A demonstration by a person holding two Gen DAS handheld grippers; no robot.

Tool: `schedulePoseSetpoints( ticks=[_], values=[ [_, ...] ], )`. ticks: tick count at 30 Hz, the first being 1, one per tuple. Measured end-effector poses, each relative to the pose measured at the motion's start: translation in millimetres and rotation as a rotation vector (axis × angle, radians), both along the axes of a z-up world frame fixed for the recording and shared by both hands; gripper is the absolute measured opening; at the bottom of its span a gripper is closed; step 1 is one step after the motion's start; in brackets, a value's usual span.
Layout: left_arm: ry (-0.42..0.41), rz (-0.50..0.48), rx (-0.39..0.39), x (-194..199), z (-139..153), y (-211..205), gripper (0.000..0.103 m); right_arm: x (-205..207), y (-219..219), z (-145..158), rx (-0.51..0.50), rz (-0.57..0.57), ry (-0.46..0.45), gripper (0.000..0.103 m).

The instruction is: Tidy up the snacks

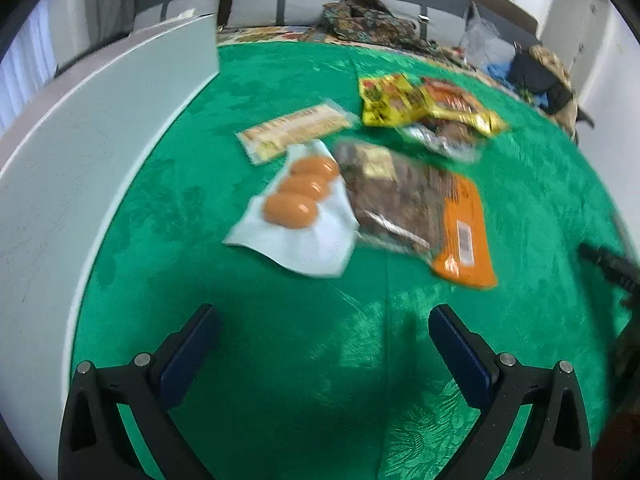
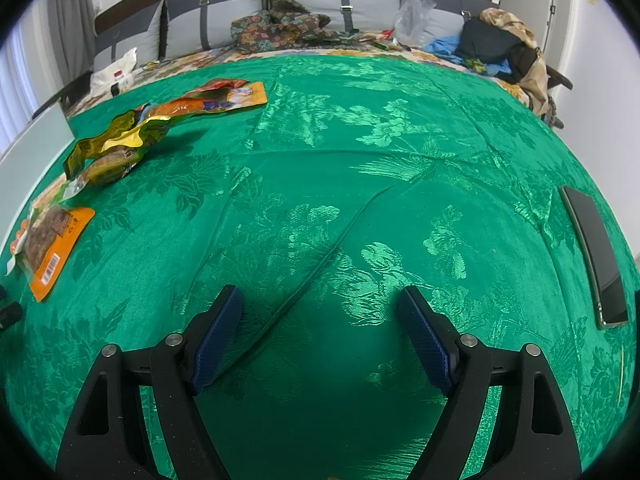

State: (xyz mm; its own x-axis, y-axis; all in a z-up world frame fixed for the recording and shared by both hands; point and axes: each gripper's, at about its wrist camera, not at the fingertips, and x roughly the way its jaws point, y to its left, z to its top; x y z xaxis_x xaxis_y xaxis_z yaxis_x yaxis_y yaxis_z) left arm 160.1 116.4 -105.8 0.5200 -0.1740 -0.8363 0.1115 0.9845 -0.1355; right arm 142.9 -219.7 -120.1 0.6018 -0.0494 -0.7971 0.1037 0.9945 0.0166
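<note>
Since both tools sit empty w/ jaws spread wide, nothing is gripped yet. Left gripper (image 1: 324, 344) hovers over bare green cloth (image 1: 280, 360), snacks ahead of it; right gripper (image 2: 320, 320) also hangs over bare cloth, w/ the snacks well off to its left.

Snacks lie in a loose cluster mid-cloth. Nearest the left tool: clear pack w/ three orange ovals (image 1: 298, 208), touching or slightly overlapped by the brown-and-orange pouch (image 1: 416, 216). Behind those: a long beige packet (image 1: 296, 130), then a yellow packet (image 1: 396, 100) and a red-orange one (image 1: 456, 102) piled together over a silvery wrapper. Left view is blurred, so labels can't be read.

Step in hand, I'd judge: left tool going for the nearest pack. To do it well, approx. line the fingers across a thin free edge of the oval pack, on the side away from the pouch, so only one item gets pinched. Flat film on slippery cloth could slide or bunch the fabric; come in low and close slowly.

Edges and room: a white board or box wall (image 1: 100, 152) runs close along the left side of the cloth, limiting swing that way. Right of the snacks is wide open cloth, good for sorting. A dark phone-like slab (image 2: 596, 256) lies near the right edge; keep clear. Far edge meets cushions and clutter.
</note>
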Motion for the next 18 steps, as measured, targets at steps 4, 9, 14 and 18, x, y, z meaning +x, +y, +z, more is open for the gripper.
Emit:
schedulePoseSetpoints(
  ticks=[4,9,14,18],
  values=[
    [-0.025,0.011,-0.001,28.2,22.5,11.6,0.102,-0.1,0.1,-0.1,-0.001,0.0,0.0,0.084],
    [0.045,-0.042,0.04,75.8,16.7,7.4,0.096,-0.2,0.1,-0.1,-0.001,0.0,0.0,0.084],
    [0.105,-0.036,-0.075,87.6,3.7,18.8,0.056,-0.2,0.1,-0.2,-0.002,0.001,-0.001,0.084],
    [0.105,-0.029,-0.021,55.1,3.3,17.5,0.056,-0.1,-0.3,-0.7,-0.003,0.001,-0.001,0.084]
  ],
)
